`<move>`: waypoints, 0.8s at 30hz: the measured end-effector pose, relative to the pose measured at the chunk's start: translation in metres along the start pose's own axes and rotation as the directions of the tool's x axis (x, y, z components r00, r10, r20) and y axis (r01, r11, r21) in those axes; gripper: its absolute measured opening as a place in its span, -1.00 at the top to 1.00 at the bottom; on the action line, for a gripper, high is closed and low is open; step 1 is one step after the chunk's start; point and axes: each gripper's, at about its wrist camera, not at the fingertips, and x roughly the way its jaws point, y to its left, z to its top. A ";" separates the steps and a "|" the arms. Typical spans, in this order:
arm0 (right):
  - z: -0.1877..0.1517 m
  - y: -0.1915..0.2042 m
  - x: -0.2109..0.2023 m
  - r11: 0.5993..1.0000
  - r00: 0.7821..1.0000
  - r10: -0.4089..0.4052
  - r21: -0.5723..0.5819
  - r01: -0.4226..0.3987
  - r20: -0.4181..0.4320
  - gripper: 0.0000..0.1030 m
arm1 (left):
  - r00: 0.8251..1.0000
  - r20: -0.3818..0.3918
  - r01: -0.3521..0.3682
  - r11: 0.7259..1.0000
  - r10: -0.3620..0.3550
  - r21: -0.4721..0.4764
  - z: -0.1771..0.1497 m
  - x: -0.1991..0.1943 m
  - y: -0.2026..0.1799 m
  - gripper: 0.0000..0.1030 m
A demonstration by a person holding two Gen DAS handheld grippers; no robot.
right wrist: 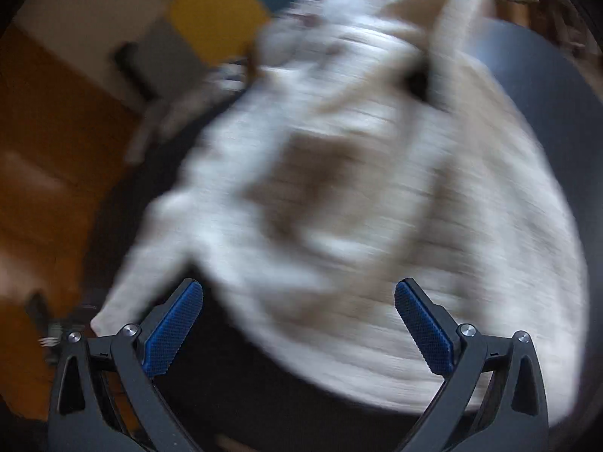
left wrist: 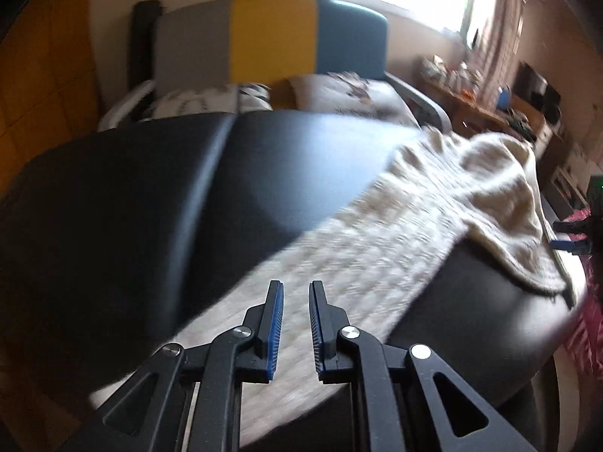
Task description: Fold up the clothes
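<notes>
Two sets of tongs hang over my cream cable-knit sweater (left wrist: 395, 233), which lies sprawled across the black padded worktop (left wrist: 150, 207), one long sleeve trailing toward me and the body bunched near the far right edge. My left tongs (left wrist: 296, 324) stand only a crack apart with nothing between the blue pads, poised just above the sleeve. My right tongs (right wrist: 297, 324) are spread wide and empty over the sweater's body, the picture smeared with motion. As I judge it, the risks are plain: the bunched body already drapes at the worktop's edge, so a careless tug on the sleeve could drag the whole garment off. The narrow left gap may also pinch only a strand of loose knit and slip, or snag it. A fast-moving right hand could close on a doubled layer and spoil the fold.
</notes>
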 end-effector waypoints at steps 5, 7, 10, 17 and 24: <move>-0.013 -0.037 -0.001 0.995 0.999 0.023 0.100 -0.027 0.038 -1.00 | 0.993 -0.112 -0.042 0.999 0.045 0.022 0.000 0.041 -0.014 0.77; -0.018 -0.030 -0.001 0.998 0.999 -0.001 0.055 -0.001 0.042 -0.99 | 0.994 -0.110 -0.022 1.000 0.022 0.001 0.001 0.039 -0.012 0.74; -0.025 -0.009 0.002 0.993 0.995 -0.096 -0.072 0.097 0.017 -0.99 | 0.993 -0.116 0.001 1.000 -0.001 -0.004 0.004 0.039 -0.012 0.71; -0.039 0.032 0.024 0.904 0.943 -0.333 -0.287 0.316 -0.011 -1.00 | 0.995 -0.091 0.039 0.999 -0.039 0.002 0.006 0.031 -0.013 0.71; -0.038 0.038 0.025 0.904 0.936 -0.353 -0.264 0.337 -0.015 -1.00 | 0.953 -0.092 0.296 0.953 -0.289 0.070 0.033 0.027 -0.063 0.64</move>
